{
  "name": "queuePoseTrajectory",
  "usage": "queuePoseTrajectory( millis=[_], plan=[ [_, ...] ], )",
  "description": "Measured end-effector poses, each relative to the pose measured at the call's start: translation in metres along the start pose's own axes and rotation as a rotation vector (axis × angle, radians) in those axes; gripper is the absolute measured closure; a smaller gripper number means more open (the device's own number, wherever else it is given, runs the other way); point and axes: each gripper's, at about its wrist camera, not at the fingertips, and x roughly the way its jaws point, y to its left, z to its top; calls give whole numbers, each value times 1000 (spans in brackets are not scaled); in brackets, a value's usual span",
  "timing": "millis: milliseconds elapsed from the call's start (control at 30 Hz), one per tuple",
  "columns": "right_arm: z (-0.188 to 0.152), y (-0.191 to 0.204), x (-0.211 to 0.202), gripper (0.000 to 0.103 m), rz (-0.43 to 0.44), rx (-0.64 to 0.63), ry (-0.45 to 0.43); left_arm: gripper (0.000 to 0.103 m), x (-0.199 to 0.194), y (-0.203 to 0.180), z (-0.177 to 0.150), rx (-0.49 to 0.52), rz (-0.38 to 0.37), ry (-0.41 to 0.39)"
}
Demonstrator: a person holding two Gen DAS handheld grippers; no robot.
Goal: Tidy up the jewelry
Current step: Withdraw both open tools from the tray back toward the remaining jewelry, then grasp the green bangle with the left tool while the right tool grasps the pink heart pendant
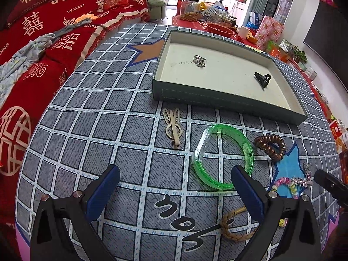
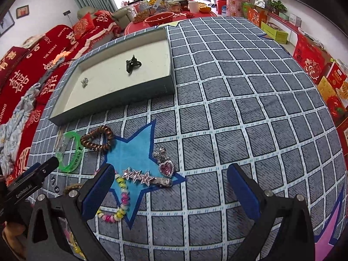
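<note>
Through the left wrist camera I am looking past my left gripper (image 1: 175,182), its jaws standing wide apart and gripping nothing, one blue pad overlapping the near rim of the green bangle (image 1: 224,156) lying on the checked cloth (image 1: 91,126). A brown braided cord (image 1: 232,226) is lying closest to me; beyond sit a beige hair clip (image 1: 173,128) and a brown spiral hair tie (image 1: 270,146). The shallow tray (image 1: 195,93) is holding a silver trinket (image 1: 199,60) and a black claw clip (image 1: 262,79). Through the right wrist camera my right gripper (image 2: 170,180) is hanging equally wide and empty, with a beaded bracelet (image 2: 121,198), a glittery star clip (image 2: 141,177) and a pink heart clip (image 2: 166,167) resting on the blue star.
</note>
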Motion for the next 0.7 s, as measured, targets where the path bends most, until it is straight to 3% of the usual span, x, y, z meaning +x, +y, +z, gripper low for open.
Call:
queuePoseTrajectory(
  millis=[133, 267, 433, 567, 700],
  plan=[
    [2, 3, 14, 18, -39, -21, 20, 0, 6, -1, 1, -14, 10, 11],
    [3, 13, 20, 25, -99, -89, 8, 0, 9, -2, 0, -17, 21, 10],
    [2, 24, 22, 43, -153, -157, -4, 3, 12, -8, 0, 8, 48, 10],
    [0, 28, 19, 55, -150, -173, -10, 16, 11, -14, -1, 40, 60, 2],
    [-1, 30, 18, 84, -145, -173, -14, 29, 9, -17, -2, 69, 61, -6]
  ],
)
